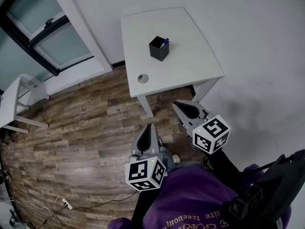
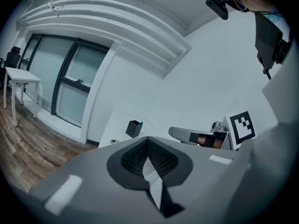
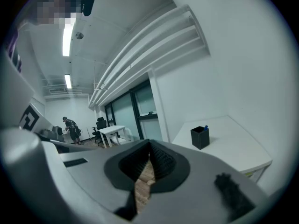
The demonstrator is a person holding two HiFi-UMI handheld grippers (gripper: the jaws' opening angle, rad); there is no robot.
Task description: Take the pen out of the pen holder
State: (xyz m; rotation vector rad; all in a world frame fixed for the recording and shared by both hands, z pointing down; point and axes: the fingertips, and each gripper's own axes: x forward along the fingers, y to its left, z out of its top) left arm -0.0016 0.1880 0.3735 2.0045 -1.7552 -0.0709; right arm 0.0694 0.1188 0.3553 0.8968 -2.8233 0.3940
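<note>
Left gripper (image 1: 149,128), right gripper (image 1: 176,104): jaws closed, nothing gripped, held short of the table's (image 1: 190,66) near edge. Pen (image 1: 165,42): stood in black pen holder (image 1: 159,49), mid-table, towards the far edge. Step judged: approach. Next: jaws to be opened over the pen.

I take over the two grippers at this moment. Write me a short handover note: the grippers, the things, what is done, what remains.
Left gripper: shut, empty, over the floor, short of the table.
Right gripper: shut, empty, close to the table's near edge.
Pen holder: upright on the table, with the pen inside and its blue tip showing.
Done: nothing; the pen is not yet touched.
Left to do: reach the holder, open a gripper, grip the pen, lift it out.
</note>
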